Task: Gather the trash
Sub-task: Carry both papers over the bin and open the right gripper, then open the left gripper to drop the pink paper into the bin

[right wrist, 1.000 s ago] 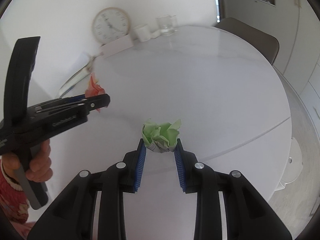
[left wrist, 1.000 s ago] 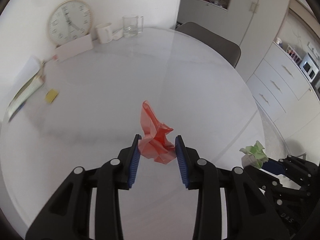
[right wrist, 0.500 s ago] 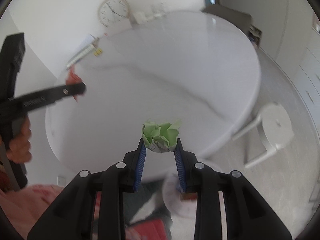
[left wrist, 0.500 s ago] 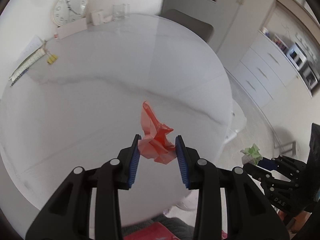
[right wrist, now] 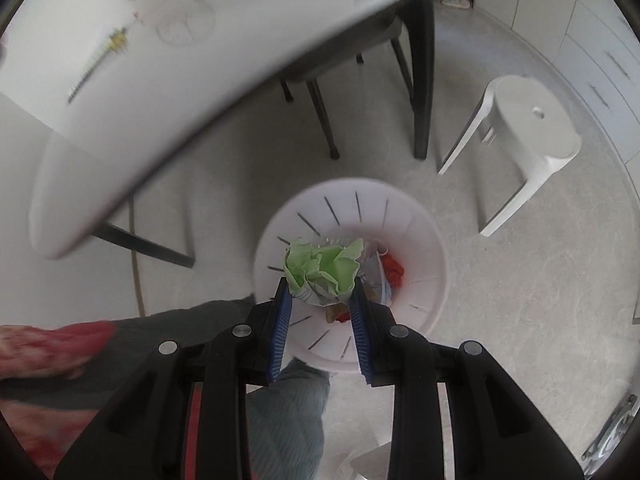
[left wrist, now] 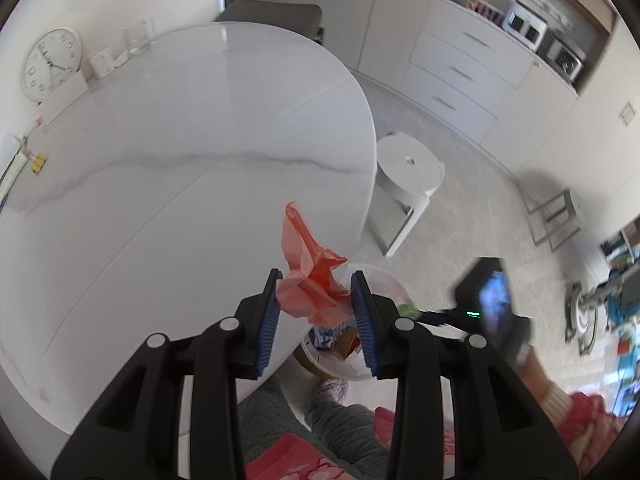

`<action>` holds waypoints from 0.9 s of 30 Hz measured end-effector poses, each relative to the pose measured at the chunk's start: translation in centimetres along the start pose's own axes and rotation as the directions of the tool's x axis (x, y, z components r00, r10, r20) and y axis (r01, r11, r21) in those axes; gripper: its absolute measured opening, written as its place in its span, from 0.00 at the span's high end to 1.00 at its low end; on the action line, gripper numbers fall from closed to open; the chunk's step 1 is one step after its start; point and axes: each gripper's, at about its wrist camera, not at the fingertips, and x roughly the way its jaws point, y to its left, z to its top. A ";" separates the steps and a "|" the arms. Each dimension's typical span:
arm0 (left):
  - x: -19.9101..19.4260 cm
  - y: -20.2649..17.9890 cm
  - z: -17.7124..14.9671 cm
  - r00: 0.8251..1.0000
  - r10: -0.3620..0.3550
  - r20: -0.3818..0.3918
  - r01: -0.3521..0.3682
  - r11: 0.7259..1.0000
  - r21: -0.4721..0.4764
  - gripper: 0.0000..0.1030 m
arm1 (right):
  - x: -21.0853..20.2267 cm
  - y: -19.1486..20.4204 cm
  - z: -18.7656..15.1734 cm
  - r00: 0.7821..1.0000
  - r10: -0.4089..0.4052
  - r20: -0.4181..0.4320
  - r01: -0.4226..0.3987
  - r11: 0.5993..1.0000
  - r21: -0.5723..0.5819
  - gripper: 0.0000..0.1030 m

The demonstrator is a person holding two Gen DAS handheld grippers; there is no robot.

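A crumpled green paper wad (right wrist: pixel 322 270) is seen clamped between the blue pads of the right gripper (right wrist: pixel 320 292), which is held pointing down directly over a white slotted waste bin (right wrist: pixel 430 248) on the grey floor. Scraps of red and printed packaging are already lying at the bottom of the bin. In the left wrist view, a crumpled red paper (left wrist: pixel 310 280) is pinched between the pads of the left gripper (left wrist: pixel 316 294), held above the near edge of the round white marble table (left wrist: pixel 180 160), with the bin's rim (left wrist: pixel 380 276) partly visible just beyond. The right gripper (left wrist: pixel 416 313) is glimpsed there too, though blurred, with what appears to be a speck of green at its tip. A white plastic stool (right wrist: pixel 524 136) is standing near the bin, and a wall clock (left wrist: pixel 50 64) is propped at the table's far side.
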 end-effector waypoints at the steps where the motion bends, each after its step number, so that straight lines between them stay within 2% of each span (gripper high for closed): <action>1: 0.2 -0.3 -0.1 1.000 -0.001 -0.006 0.001 1.000 0.013 0.66 | 1.2 0.1 -0.1 1.000 0.000 -0.010 0.000 1.000 0.004 0.69; 3: 0.5 -0.8 -0.2 1.000 0.000 -0.022 0.001 0.999 0.041 0.66 | 2.7 0.1 -0.6 1.000 0.008 -0.028 -0.007 1.000 0.015 0.65; 5: 0.6 -1.3 -0.3 1.000 -0.001 -0.024 0.003 0.998 0.059 0.66 | 3.4 0.1 -1.0 1.000 0.007 -0.030 -0.007 1.000 0.019 0.45; 7: 0.6 -1.6 -0.3 1.000 -0.007 -0.026 0.009 0.997 0.078 0.66 | 3.5 0.3 -1.3 0.999 0.001 -0.034 0.000 1.000 0.017 0.36; 10: 0.8 -2.0 -0.4 0.999 -0.021 -0.034 0.025 0.995 0.099 0.66 | 2.5 0.2 -1.6 1.000 0.008 -0.019 -0.007 1.000 0.025 0.28; 13: 1.3 -2.5 -0.4 0.999 -0.030 -0.037 0.034 0.991 0.126 0.66 | 1.2 -0.3 -1.6 1.000 -0.002 -0.003 0.002 0.999 0.038 0.27; 17: 2.8 -3.9 -0.8 0.995 -0.073 -0.067 0.084 0.979 0.183 0.66 | -2.2 -1.3 -2.1 0.999 -0.020 0.050 0.017 0.998 0.057 0.27; 22: 6.9 -6.4 -1.6 0.987 -0.108 -0.122 0.138 0.954 0.266 0.66 | -5.7 -2.5 -4.0 0.995 -0.082 0.063 0.078 0.995 0.062 0.27; 27: 12.2 -8.9 -3.4 0.967 -0.144 -0.209 0.206 0.927 0.313 0.66 | -8.0 -4.4 -7.4 0.992 -0.117 0.042 0.111 0.988 0.111 0.27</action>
